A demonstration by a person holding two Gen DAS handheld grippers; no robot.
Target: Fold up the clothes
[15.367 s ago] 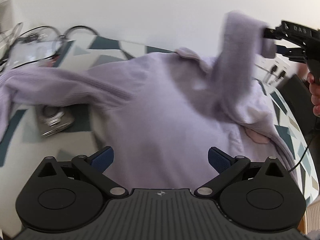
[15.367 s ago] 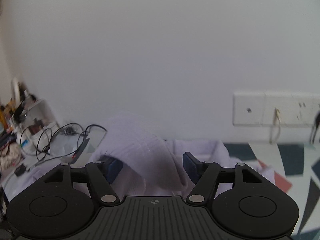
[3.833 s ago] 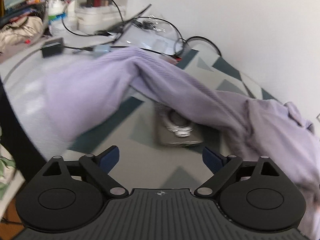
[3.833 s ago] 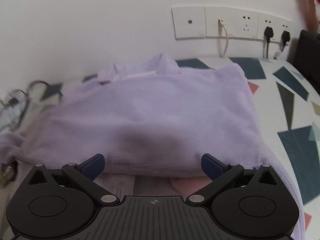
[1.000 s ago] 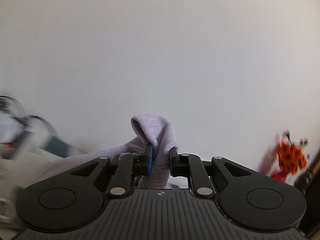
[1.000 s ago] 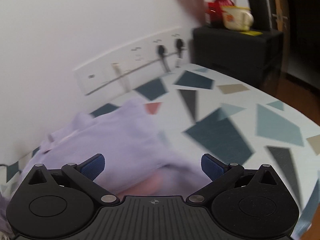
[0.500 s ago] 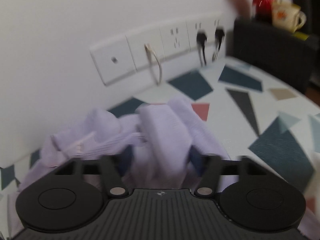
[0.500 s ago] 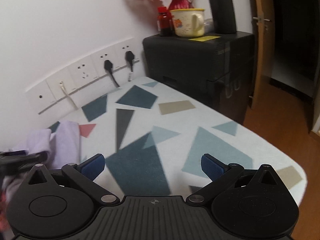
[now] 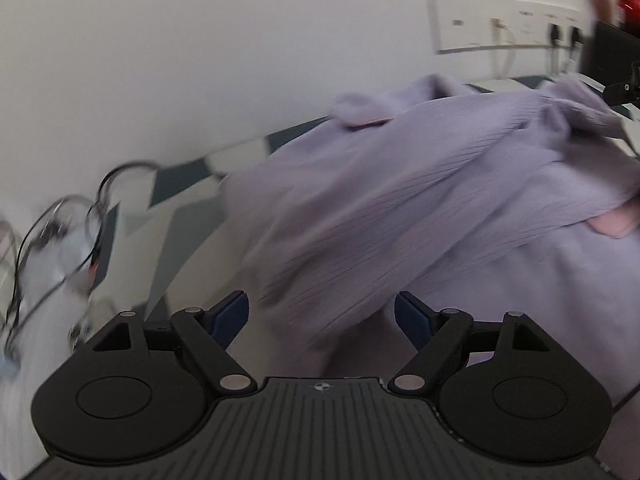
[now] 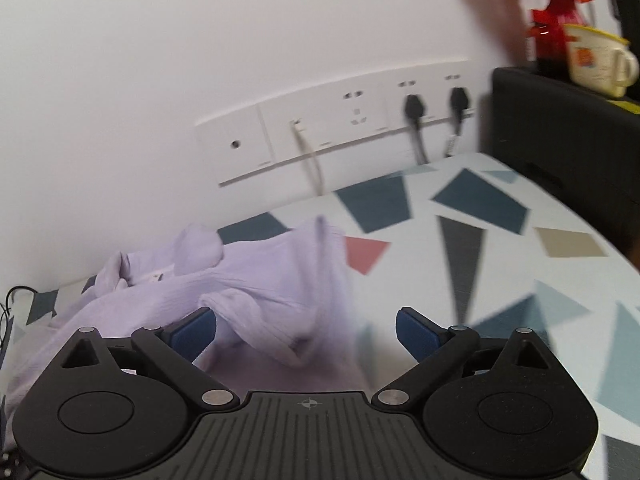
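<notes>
Lilac ribbed knit sweater [image 9: 420, 200] lies spread on the white counter [image 10: 500, 272] with its blue, grey and red shapes, close to the white wall, collar toward the wall. One long sleeve [image 9: 400, 216] is laid slantwise across the body of the garment, its cuff end bunched near the collar side, and a small pink patch [image 9: 612, 224] shows at the garment's right edge in the left wrist view. The left hand-held gripper [image 9: 322, 314] hangs over the sweater's near part with its blue-padded jaws spread wide; they have just been opening, and the sleeve fabric lies below and between them without either pad pressing on it. The right hand-held gripper [image 10: 306, 330] hovers over the sweater's right edge, jaws also spread wide though they have just been closing a little; a rumpled fold of the lilac cloth sits between them, unpinched. A white row of wall sockets [image 10: 340, 136] with two black plugs runs above the counter. To the right stands a black cabinet [image 10: 560, 120] carrying a cream mug [image 10: 596, 62] and a red vase of orange flowers [image 10: 554, 28]. Black cables [image 9: 72, 216] lie tangled at the counter's left end, blurred.
</notes>
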